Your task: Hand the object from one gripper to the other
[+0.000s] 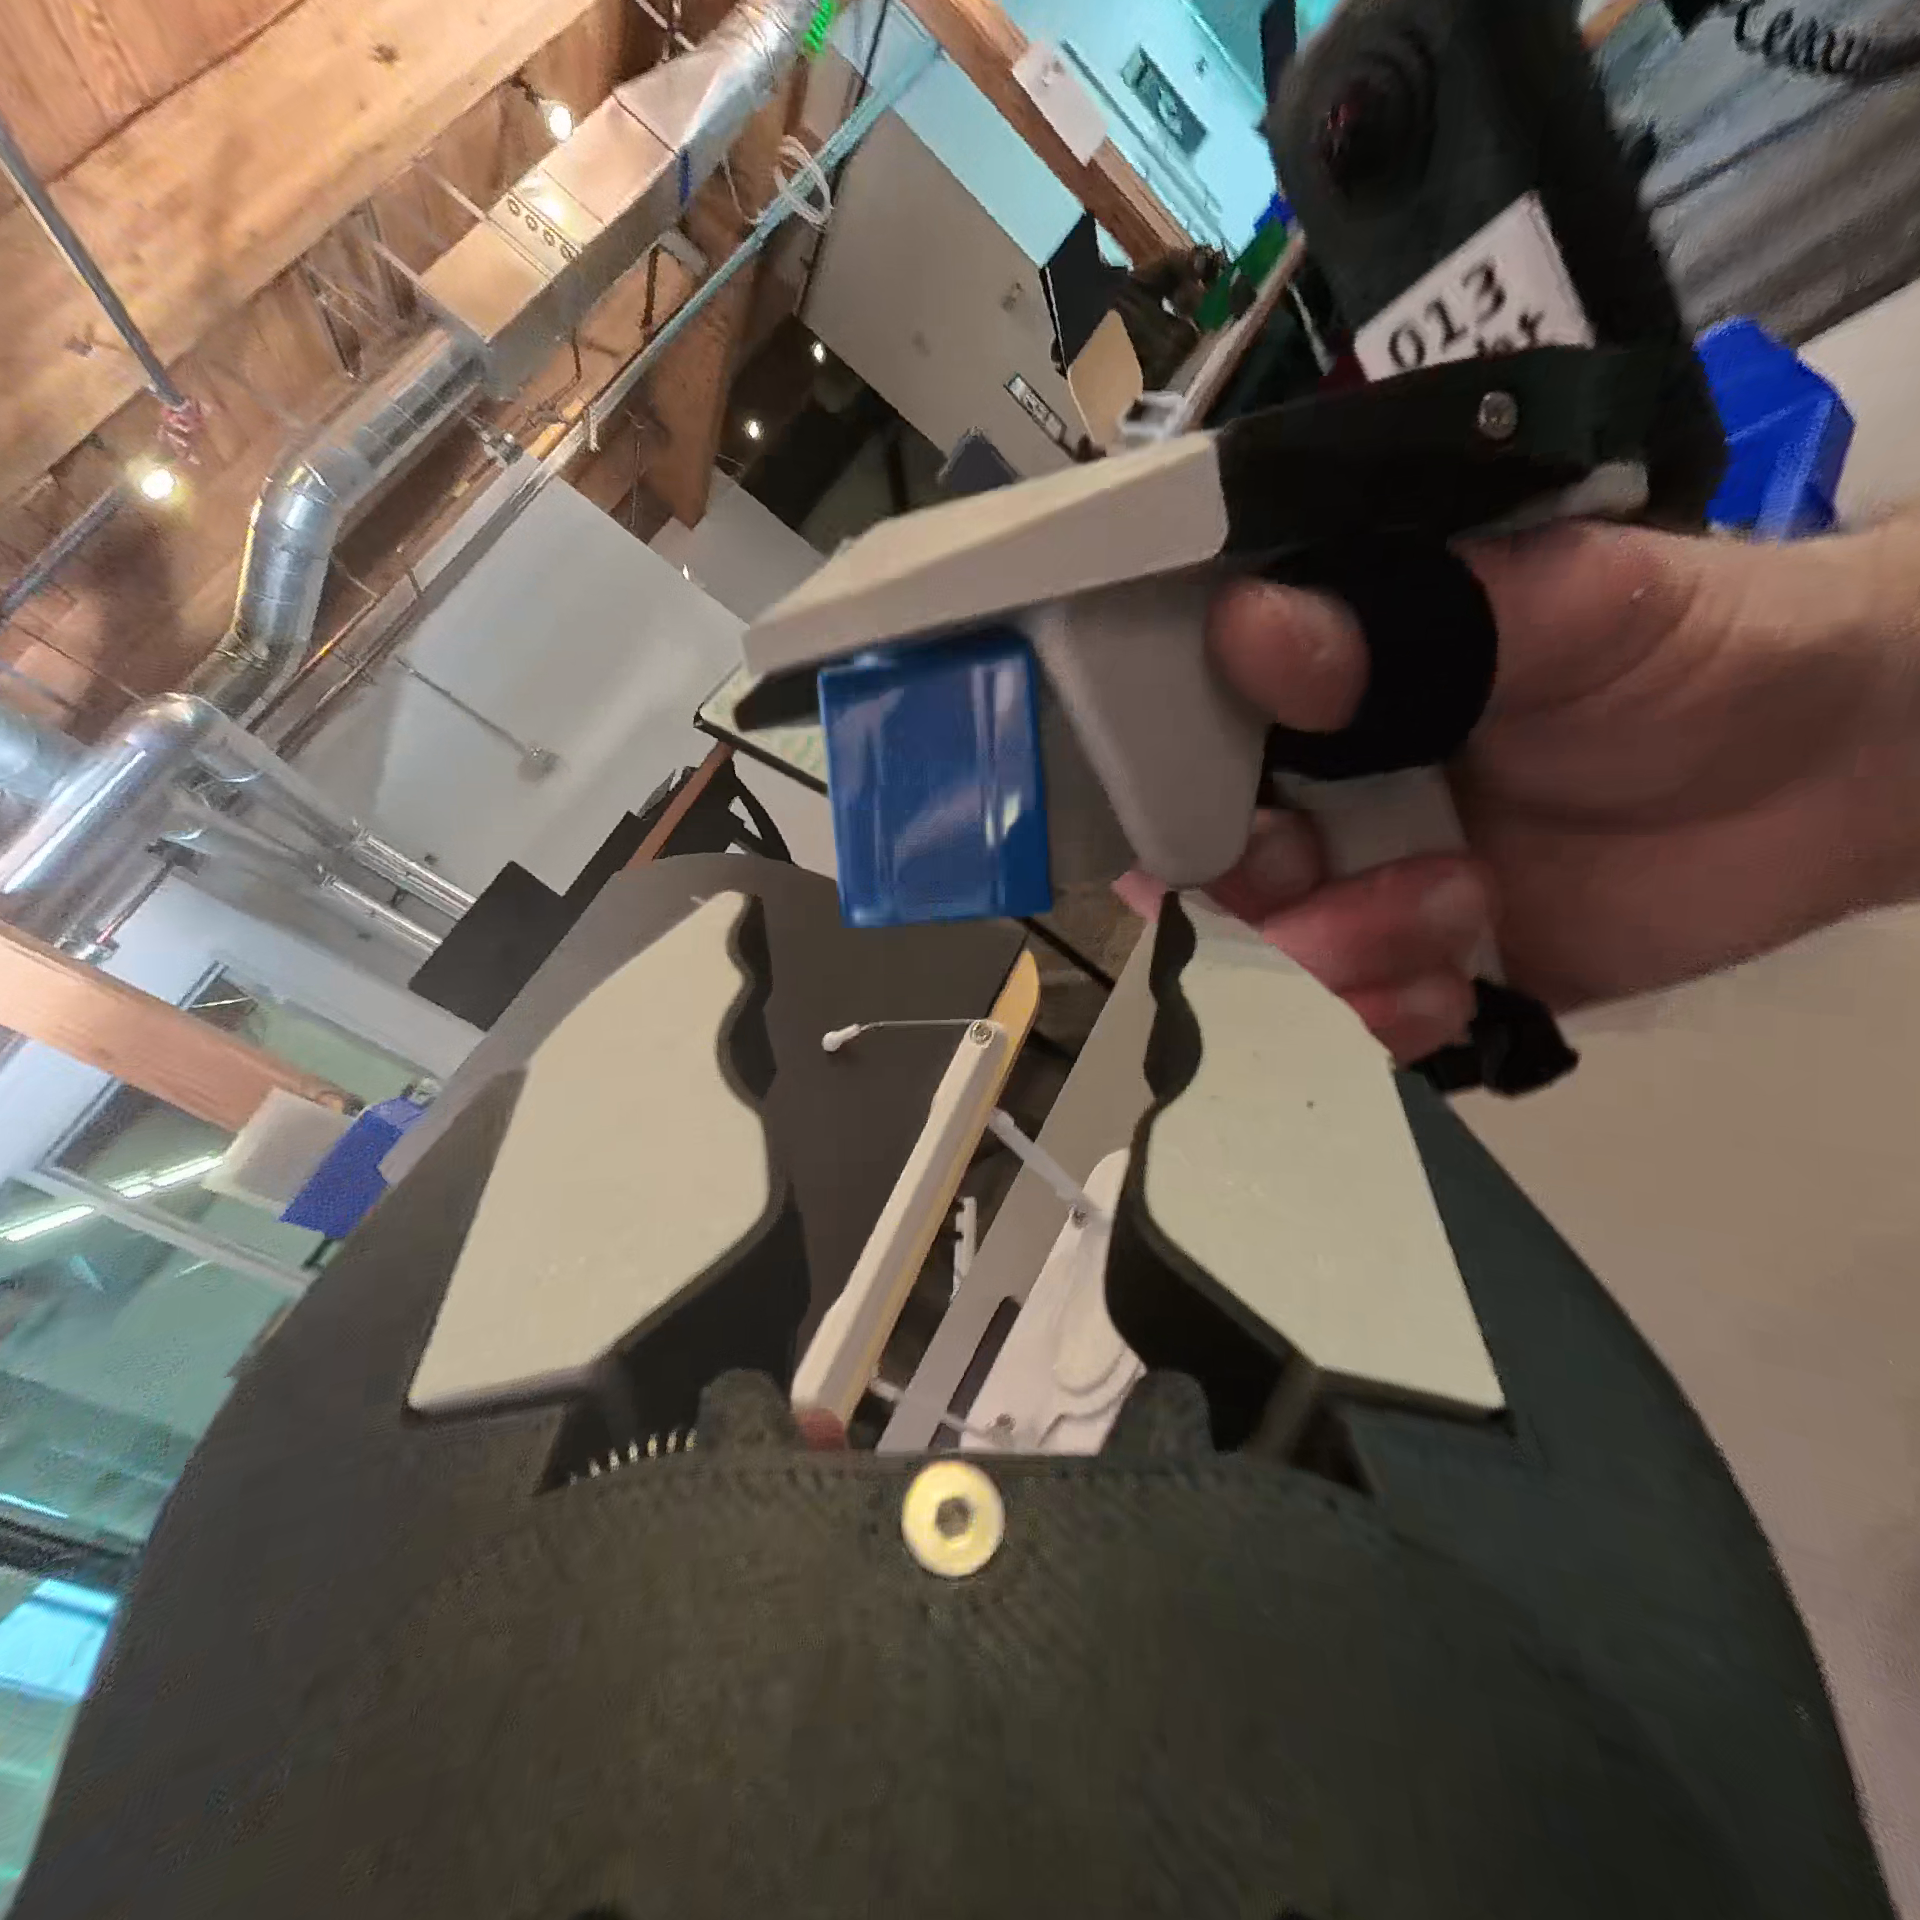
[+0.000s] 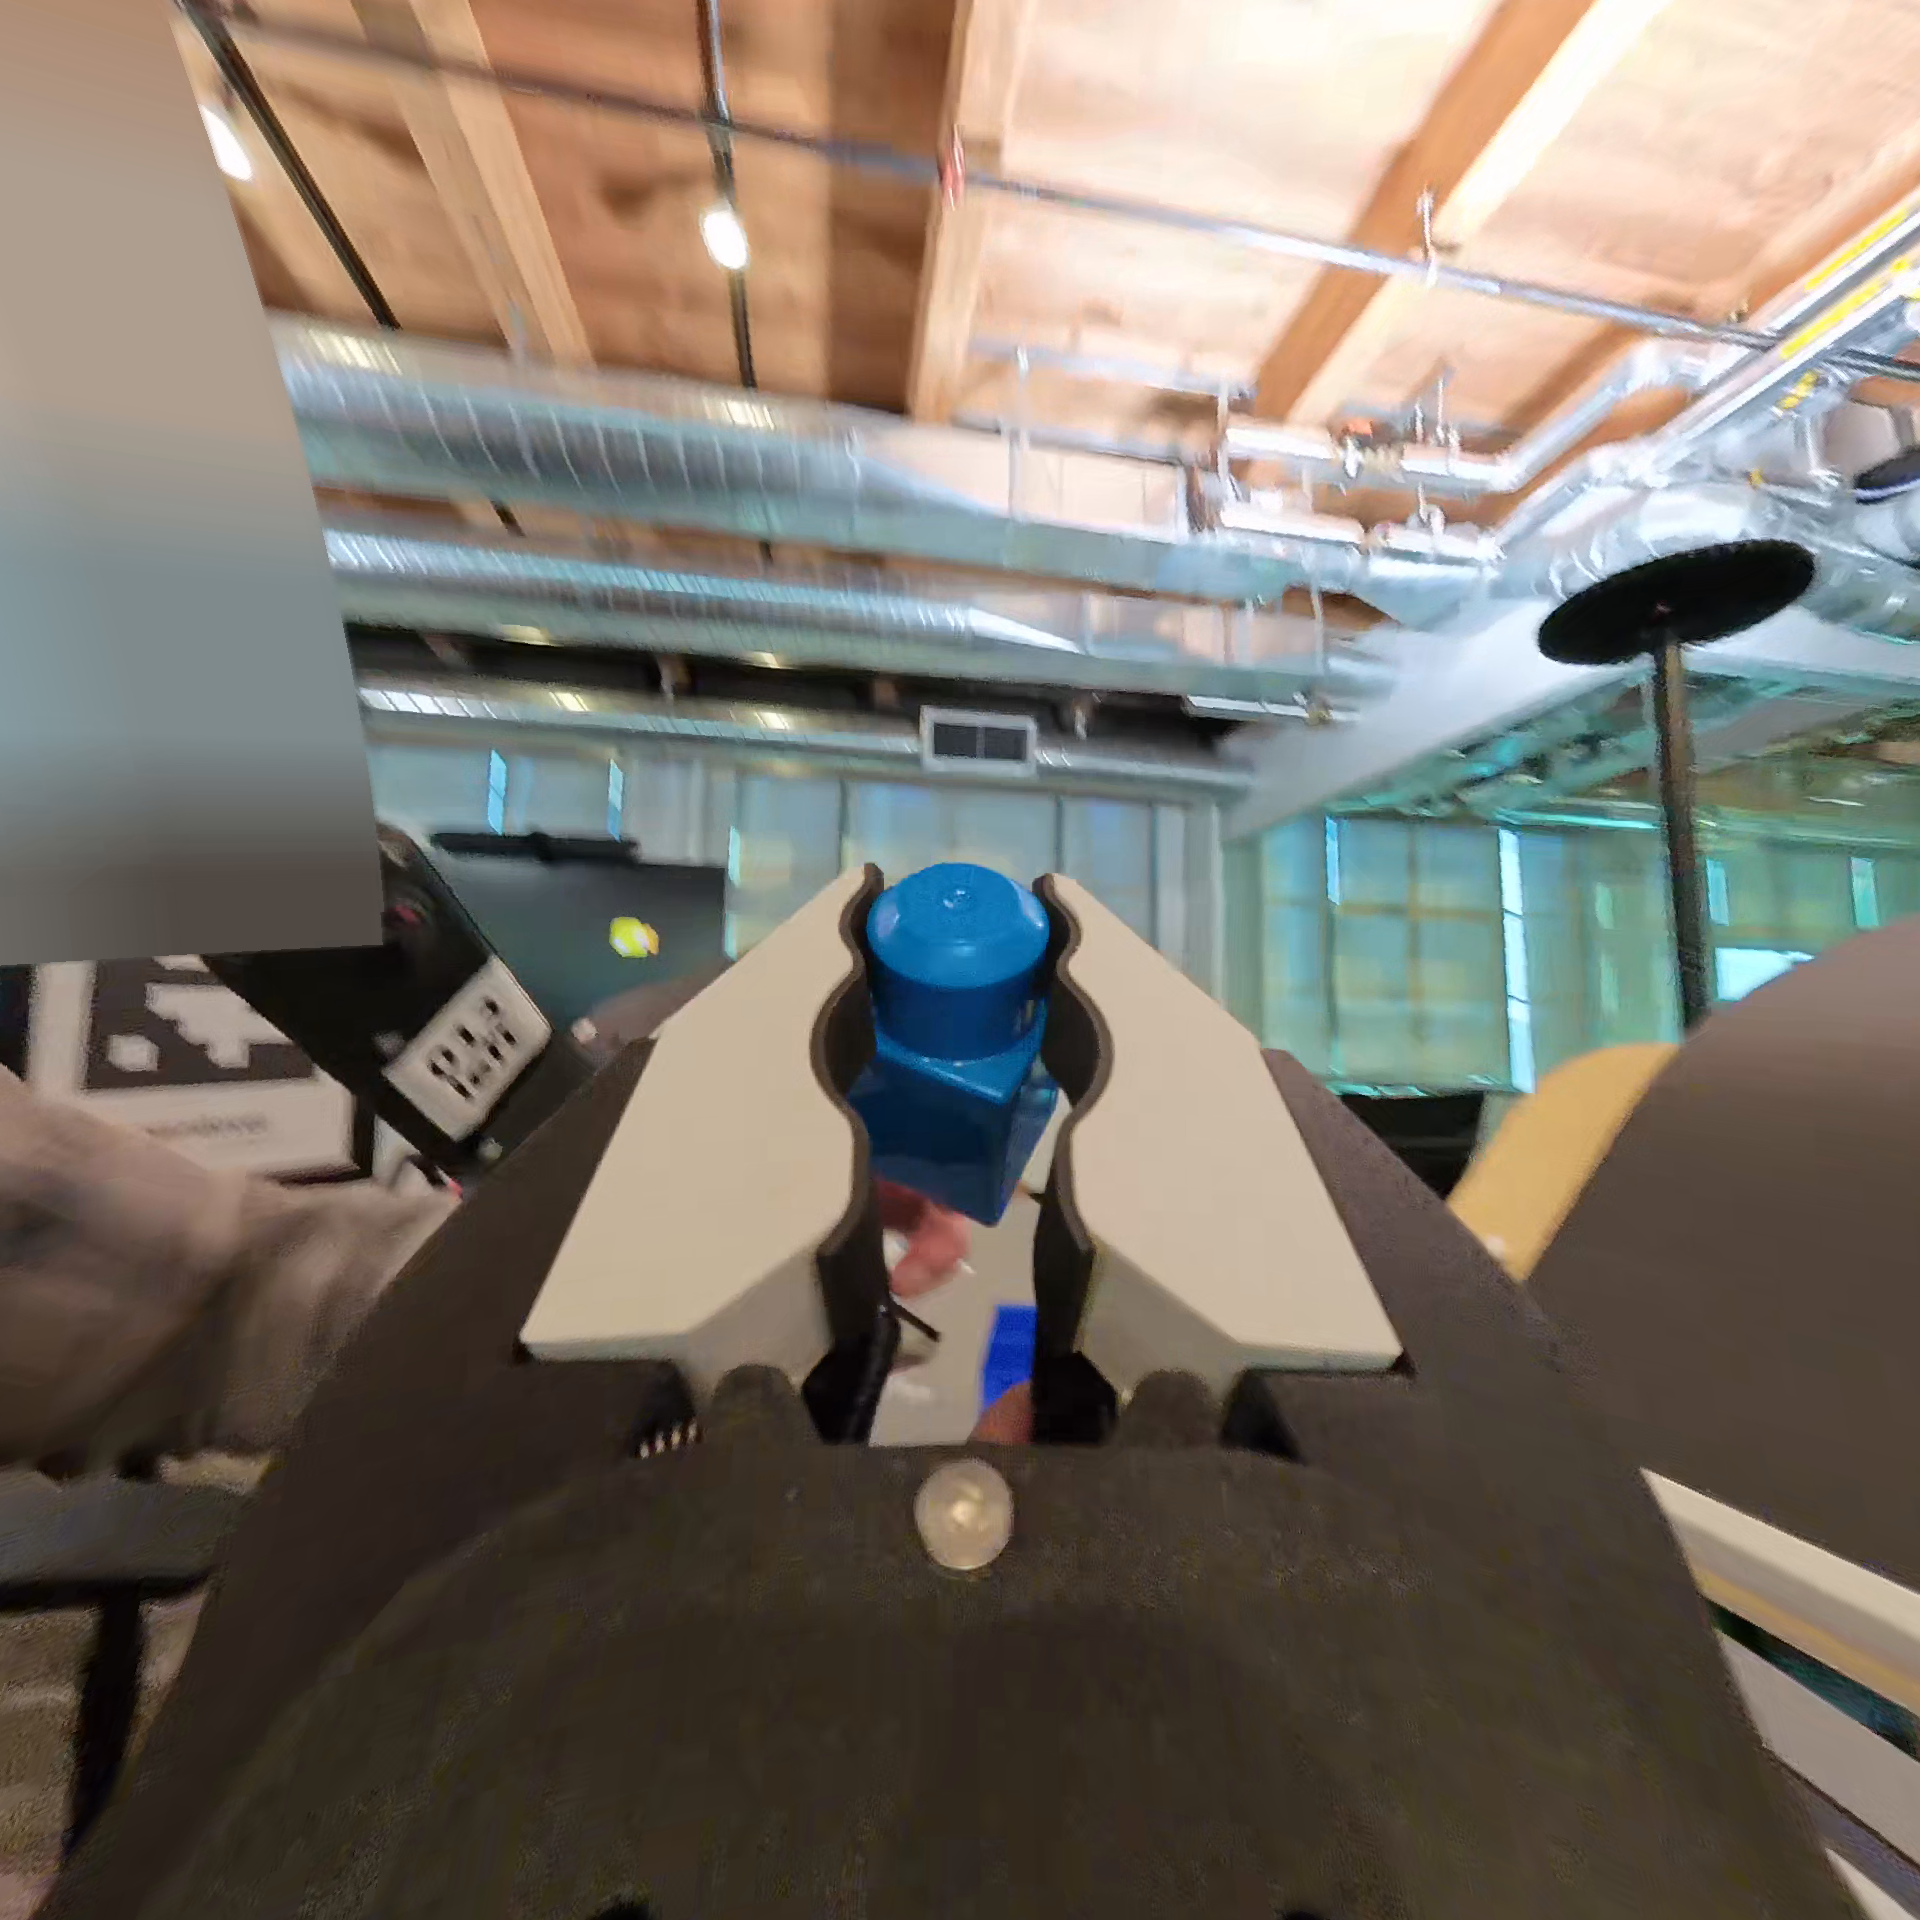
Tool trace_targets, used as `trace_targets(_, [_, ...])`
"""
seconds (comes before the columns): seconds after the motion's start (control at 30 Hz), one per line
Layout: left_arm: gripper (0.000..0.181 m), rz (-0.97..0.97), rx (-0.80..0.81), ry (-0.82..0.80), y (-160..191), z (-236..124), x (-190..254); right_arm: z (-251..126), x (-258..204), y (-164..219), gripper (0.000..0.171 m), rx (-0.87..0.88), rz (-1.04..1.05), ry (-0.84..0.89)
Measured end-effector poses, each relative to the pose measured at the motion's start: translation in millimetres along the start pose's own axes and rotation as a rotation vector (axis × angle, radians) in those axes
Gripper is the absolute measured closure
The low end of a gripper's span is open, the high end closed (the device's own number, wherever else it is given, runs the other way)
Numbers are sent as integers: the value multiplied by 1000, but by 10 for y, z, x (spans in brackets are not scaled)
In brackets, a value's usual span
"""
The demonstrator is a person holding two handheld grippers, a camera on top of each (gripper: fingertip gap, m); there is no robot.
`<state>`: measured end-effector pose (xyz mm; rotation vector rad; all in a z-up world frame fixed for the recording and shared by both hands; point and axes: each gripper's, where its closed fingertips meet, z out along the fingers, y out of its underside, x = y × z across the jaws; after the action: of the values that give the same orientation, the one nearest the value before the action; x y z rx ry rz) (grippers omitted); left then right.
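Observation:
The object is a small blue bottle-like piece with a square body and a round cap point(image 2: 956, 1039). My right gripper point(image 2: 956, 891) is shut on it, with the cap between the fingertips and the body pointing back toward the camera. In the left wrist view the right gripper point(image 1: 821, 717) comes in from the right, held by a hand point(image 1: 1621, 769). It holds the blue object point(image 1: 935, 790) in the air. My left gripper point(image 1: 961, 914) is open and empty. Its fingertips sit just below the object's lower edge and do not touch it.
Both grippers are held high in the air, with wooden ceiling beams and metal ducts point(image 2: 727, 457) behind them. A blue bin point(image 1: 1777, 436) sits behind the right gripper. A black floor lamp point(image 2: 1678, 727) and a rounded wooden chair back point(image 2: 1558, 1143) stand at the right.

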<state>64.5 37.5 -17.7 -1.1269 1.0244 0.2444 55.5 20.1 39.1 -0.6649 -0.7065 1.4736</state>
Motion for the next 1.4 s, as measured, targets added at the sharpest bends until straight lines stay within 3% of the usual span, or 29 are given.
trace_targets(0.13, [128,-93,145,-35,-127,-43,-14,-22,-59,-48,145,56,116,-63])
trace_targets(0.23, [138,-14,199,-48,-213,-68,3,-31,-98,-22,146,60,216,-114])
trace_targets(0.5, [146,100,136,-71,-113,-66,7,-15,-119,78,146,18,229,-119])
trace_targets(0.53, [146,150,112,-89,-85,-69,-18,-6,-98,104,143,-15,191,-98])
trace_targets(0.63, [146,306,70,-84,-71,-98,-53,20,-61,272,105,-210,39,-71])
trace_targets(0.67, [145,362,46,-68,-49,-100,-61,8,-78,317,103,-270,-7,-89])
trace_targets(0.93, [145,584,-57,144,70,-162,-15,-141,-78,560,106,-640,-402,-95])
trace_targets(1.03, [145,607,-93,193,95,-168,7,-161,-121,613,118,-685,-390,-110])
trace_targets(1.27, [145,597,-87,253,57,-198,32,-229,-154,650,114,-722,-383,-159])
trace_targets(1.4, [145,614,-89,255,45,-203,8,-221,-158,612,122,-689,-351,-168])
